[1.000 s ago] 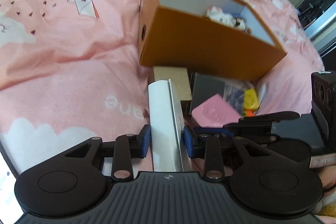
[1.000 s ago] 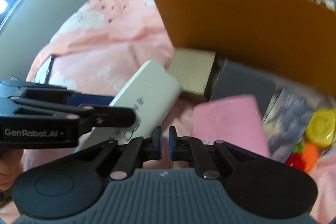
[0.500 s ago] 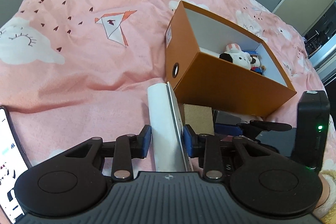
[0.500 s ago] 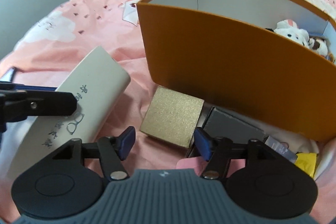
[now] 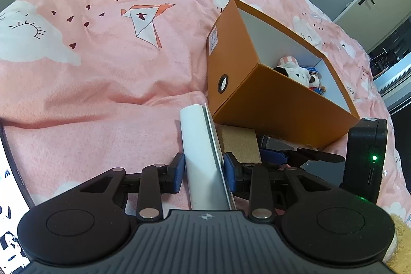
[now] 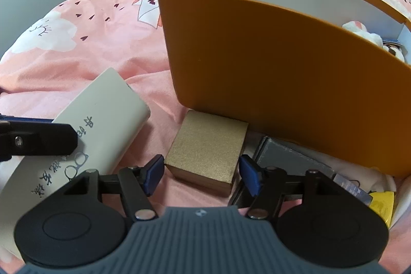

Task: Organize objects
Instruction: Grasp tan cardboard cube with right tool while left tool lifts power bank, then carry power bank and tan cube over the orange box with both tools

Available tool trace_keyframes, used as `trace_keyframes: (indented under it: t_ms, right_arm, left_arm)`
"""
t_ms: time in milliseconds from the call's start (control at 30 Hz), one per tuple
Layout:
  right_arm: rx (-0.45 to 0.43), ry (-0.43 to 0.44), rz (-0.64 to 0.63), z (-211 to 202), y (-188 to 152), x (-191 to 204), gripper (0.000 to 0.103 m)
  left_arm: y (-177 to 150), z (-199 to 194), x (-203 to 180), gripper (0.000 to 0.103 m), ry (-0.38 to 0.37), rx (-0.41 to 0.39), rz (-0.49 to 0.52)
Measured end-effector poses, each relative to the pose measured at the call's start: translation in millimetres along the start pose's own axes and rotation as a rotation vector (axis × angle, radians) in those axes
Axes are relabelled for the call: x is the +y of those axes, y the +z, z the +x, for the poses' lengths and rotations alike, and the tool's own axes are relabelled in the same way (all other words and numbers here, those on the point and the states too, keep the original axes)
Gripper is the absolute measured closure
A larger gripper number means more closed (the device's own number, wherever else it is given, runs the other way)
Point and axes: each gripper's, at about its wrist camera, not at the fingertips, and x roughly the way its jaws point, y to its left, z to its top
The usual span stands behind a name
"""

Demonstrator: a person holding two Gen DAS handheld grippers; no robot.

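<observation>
- Pink bedspread (image 5: 102,99) w/ cloud and paper-bird print covers the whole surface; grey wall and a cupboard door behind it.
- Orange box (image 5: 267,99) sits on the bedspread, open top, white inside; soft toys (image 5: 298,73) lie at its far end.
- Your left gripper (image 5: 204,170) is clamped on a white case (image 5: 200,158): blue pads press both its sides, case sticks out fwd toward the box's near corner.
- From the right cam, that white case (image 6: 102,120) shows printed characters and a small glasses drawing, held off to the left of the box.
- Your right gripper (image 6: 201,175) has just been opening; fingers (image 6: 153,172) now stand wide, gripping nothing.
- Gold box (image 6: 209,156) sits on the bedspread just ahead of and between those fingers, pads not touching it, right against the orange box's front wall.
- Grey flat box (image 6: 287,156) lies just right of the gold one, also by the orange wall.
- Yellow item (image 6: 382,204) at far right edge, partly hidden, can't tell what it is.
- Left cam: right gripper's black body w/ green light shows beside the orange box, low right.
</observation>
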Motion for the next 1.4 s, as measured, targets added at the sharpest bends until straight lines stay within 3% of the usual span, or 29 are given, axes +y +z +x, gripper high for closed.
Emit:
trace_keyframes:
  t_ms: [300, 633, 867, 1033, 1233, 1400]
  right_arm:
    - [-0.09, 0.053, 0.007, -45.3, -7.7, -4.8, 0.039]
    - [-0.229, 0.111, 0.06, -109.9, -6.1, -27.1, 0.04]
    - [-0.311, 0.157, 0.099, -137.8, 8.1, -48.5, 0.04]
    - [-0.388, 0.139, 0.1, -165.7, 29.5, -69.7, 0.04]
    - [-0.414, 0.065, 0.134, -160.7, 72.7, -100.9, 0.04]
    - [-0.358, 0.029, 0.203, -116.1, 86.4, -132.8, 0.04]
  left_arm:
    - [-4.4, -17.2, -10.8, 0.068, -0.029, -0.066, 0.015]
    - [5.3, -46.9, -49.3, 0.07, -0.058, -0.163, 0.096]
    - [37.1, -57.5, -90.3, 0.07, -0.107, -0.224, 0.198]
    - [76.0, -54.6, -119.0, 0.07, -0.136, -0.256, 0.261]
    - [129.6, -15.4, -140.1, 0.07, -0.123, -0.235, 0.273]
    - [150.1, 60.0, -130.9, 0.07, -0.093, -0.111, 0.224]
